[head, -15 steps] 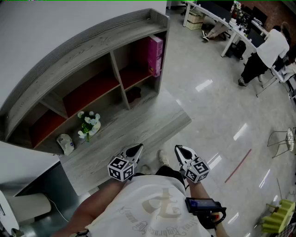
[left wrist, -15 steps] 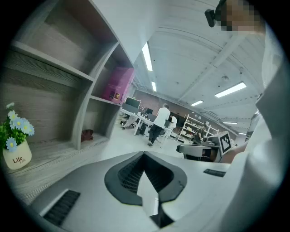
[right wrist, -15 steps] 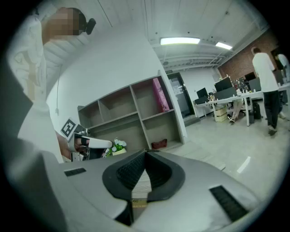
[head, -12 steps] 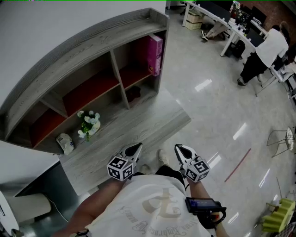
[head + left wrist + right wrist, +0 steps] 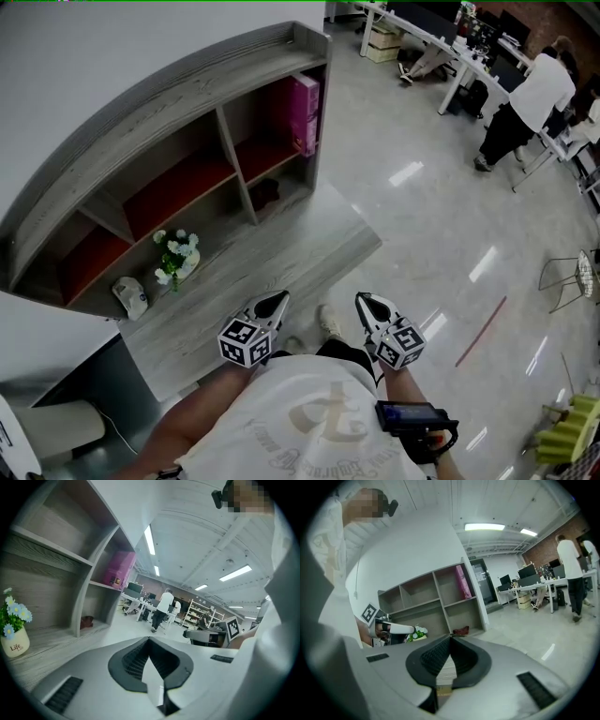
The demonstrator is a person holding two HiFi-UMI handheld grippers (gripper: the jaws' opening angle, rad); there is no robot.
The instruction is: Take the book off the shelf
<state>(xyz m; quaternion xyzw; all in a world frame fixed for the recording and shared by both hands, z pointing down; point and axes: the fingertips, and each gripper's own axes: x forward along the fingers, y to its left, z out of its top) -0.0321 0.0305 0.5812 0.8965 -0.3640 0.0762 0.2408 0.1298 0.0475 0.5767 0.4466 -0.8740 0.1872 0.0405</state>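
Two closed grippers, one distant book

Both the left gripper (image 5: 273, 302) and the right gripper (image 5: 367, 302) sit at 6 o'clock, jaws pressed together on nothing. The pink book (image 5: 304, 111) stands upright at 12 o'clock, in the upper end compartment of the shelf (image 5: 178, 89), well apart from them. Arriving with jaws unopened would likely shove it back or topple it

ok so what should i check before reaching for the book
1. Pink book standing in the shelf's top right compartment: ok.
2. Left gripper empty: ok.
3. Right gripper empty: ok.
4. Jaws open for a grab: not ok, both shut.
5. Grippers close to the book: not ok, both held near the body.
6. Flower pot out of the way: ok, lower level, to the left.
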